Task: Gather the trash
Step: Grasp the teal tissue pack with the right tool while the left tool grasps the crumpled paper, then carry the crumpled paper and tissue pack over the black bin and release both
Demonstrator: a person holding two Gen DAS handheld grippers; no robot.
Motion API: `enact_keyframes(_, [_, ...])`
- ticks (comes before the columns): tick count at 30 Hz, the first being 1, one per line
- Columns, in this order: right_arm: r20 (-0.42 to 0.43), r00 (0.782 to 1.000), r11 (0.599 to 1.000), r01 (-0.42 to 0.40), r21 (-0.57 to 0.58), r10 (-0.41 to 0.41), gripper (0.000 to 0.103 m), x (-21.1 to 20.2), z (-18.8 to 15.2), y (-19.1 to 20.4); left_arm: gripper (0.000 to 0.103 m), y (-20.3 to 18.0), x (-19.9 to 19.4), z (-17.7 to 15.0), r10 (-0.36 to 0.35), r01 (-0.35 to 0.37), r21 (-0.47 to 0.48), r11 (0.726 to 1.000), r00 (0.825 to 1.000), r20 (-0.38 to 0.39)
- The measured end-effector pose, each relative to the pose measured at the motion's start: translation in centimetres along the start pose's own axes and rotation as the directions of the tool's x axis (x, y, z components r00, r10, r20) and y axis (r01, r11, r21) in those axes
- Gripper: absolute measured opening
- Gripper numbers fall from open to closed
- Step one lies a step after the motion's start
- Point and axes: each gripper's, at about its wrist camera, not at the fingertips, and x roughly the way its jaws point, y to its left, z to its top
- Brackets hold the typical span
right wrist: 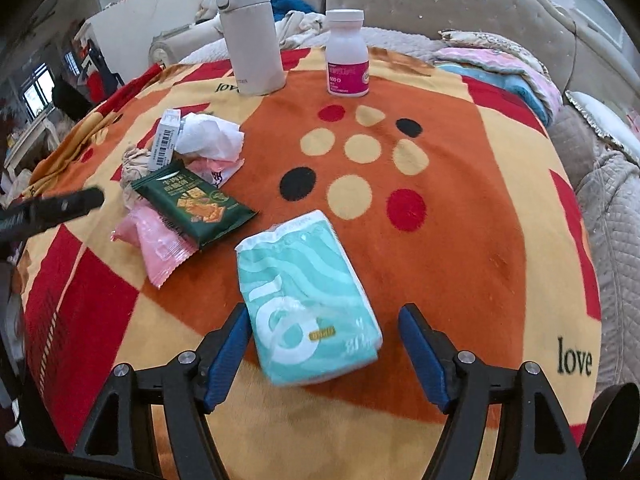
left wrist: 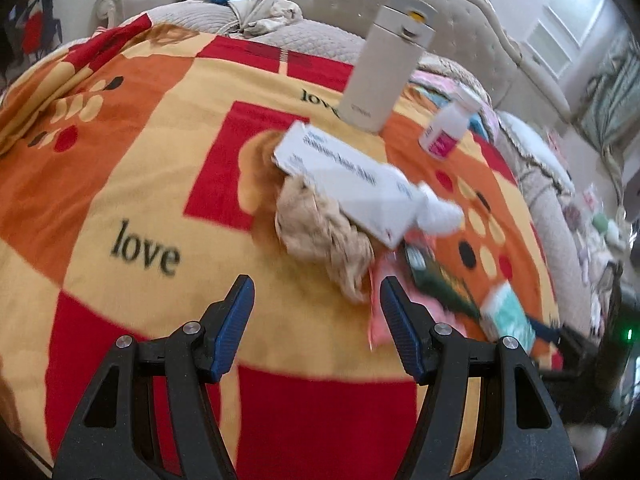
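A heap of trash lies on the patterned blanket: a crumpled white tissue, a small white box, a beige wad, a green snack packet and a pink wrapper. My right gripper is open and straddles a teal tissue pack; the right pad stands clear of it. My left gripper is open and empty just in front of the beige wad, the white box and the pink wrapper.
A white thermos flask and a white pill bottle with a pink label stand upright behind the heap. Folded quilts and a padded headboard lie beyond. The blanket falls away at its edges.
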Motion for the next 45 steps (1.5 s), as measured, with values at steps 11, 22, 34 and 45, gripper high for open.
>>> enact_keyframes(11, [0.027,1.000,1.000,-0.011,0.011,0.010,0.072,0.9,0.9,0.3,0.054,1.3,3.6,2.8,-0.021,0.021,-0.036,0.999,1.000,0.006])
enact_keyframes(22, [0.082,0.997,1.000,0.004,-0.019,-0.002,0.049,-0.9,-0.2,2.0,0.025,0.8,0.6,0.9,-0.044,0.044,0.051,0.998,0.999,0.001])
enact_keyframes(34, [0.118,0.993,1.000,-0.025,0.004,0.025,0.048,-4.7,-3.5,2.8,0.025,-2.2,-5.4,-3.8,-0.053,0.046,0.160,0.986,0.998,0.042])
enact_keyframes(45, [0.135,0.991,1.000,-0.007,0.024,0.004,0.049,-7.3,-6.5,2.5,0.025,-6.3,-7.5,-7.8,-0.078,0.062,0.259,0.964,0.996,0.051])
